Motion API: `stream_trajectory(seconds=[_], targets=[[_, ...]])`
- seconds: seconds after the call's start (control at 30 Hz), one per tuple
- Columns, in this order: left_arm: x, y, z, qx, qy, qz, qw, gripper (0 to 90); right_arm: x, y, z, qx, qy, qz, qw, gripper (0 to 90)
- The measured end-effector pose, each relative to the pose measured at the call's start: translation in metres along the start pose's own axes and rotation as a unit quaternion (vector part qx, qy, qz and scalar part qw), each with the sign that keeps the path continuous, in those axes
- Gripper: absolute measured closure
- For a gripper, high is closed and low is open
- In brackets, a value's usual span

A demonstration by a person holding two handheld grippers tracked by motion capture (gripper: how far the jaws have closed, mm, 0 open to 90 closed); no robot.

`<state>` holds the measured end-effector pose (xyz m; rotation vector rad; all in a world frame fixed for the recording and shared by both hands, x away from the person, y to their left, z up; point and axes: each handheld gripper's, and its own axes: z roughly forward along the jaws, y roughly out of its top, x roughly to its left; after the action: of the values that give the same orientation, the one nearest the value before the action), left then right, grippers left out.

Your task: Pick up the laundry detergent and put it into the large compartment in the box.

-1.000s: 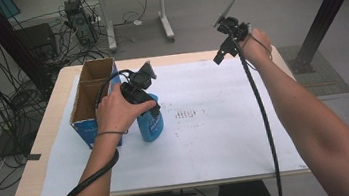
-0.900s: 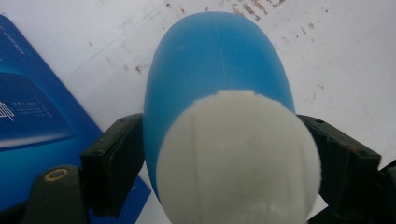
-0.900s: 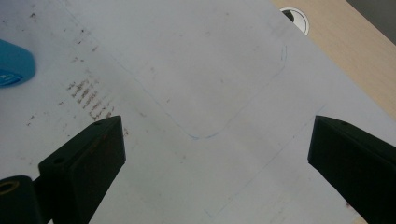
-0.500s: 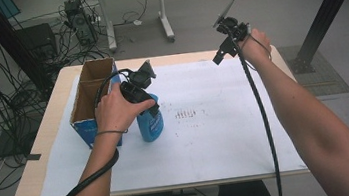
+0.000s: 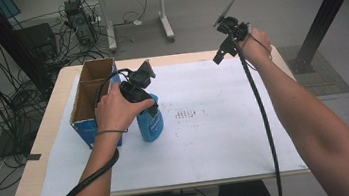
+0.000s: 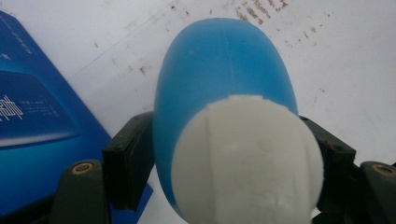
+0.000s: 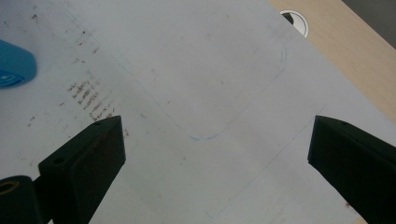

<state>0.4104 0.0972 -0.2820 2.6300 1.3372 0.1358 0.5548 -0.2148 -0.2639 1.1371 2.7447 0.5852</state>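
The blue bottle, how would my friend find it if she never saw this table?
Look at the white sheet covering the table, then its left side, where an open cardboard box stands. The blue bottle stands right beside it, with a white cap, gripped between the left gripper's fingers.

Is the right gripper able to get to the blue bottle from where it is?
Probably yes: the right gripper is open and held high, and bare white paper lies between it and the blue bottle.
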Motion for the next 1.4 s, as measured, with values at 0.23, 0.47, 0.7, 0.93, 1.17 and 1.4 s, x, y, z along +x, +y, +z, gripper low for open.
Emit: stream_trajectory(seconds=[0.23,0.47,0.7,0.93,1.17,1.4], targets=[[-0.0002,-0.0003,0.0000,-0.001,-0.002,-0.002,1.0000,31.2,0.0006,-0.0001,0.0002,-0.001,0.001,-0.002,1.0000,4.0],[-0.0002,-0.0006,-0.0001,0.001,-0.001,0.000,1.0000,34.6,0.0014,0.0005,0.0004,0.001,0.000,-0.002,1.0000,4.0],[0.0005,-0.0013,-0.0005,-0.001,-0.005,-0.002,1.0000,37.2,0.0003,-0.0001,0.0001,0.002,-0.002,0.001,1.0000,4.0],[-0.0007,-0.0012,-0.0004,-0.001,-0.001,-0.002,1.0000,37.6,0.0015,0.0007,0.0003,0.003,-0.001,-0.001,1.0000,4.0],[-0.0006,-0.0013,-0.0004,0.000,-0.001,-0.002,1.0000,37.7,0.0015,0.0012,0.0014,0.003,-0.001,-0.002,1.0000,4.0],[-0.0005,-0.0011,-0.0003,0.001,-0.002,-0.003,1.0000,37.7,0.0009,0.0006,0.0004,0.002,-0.003,-0.001,1.0000,4.0]])
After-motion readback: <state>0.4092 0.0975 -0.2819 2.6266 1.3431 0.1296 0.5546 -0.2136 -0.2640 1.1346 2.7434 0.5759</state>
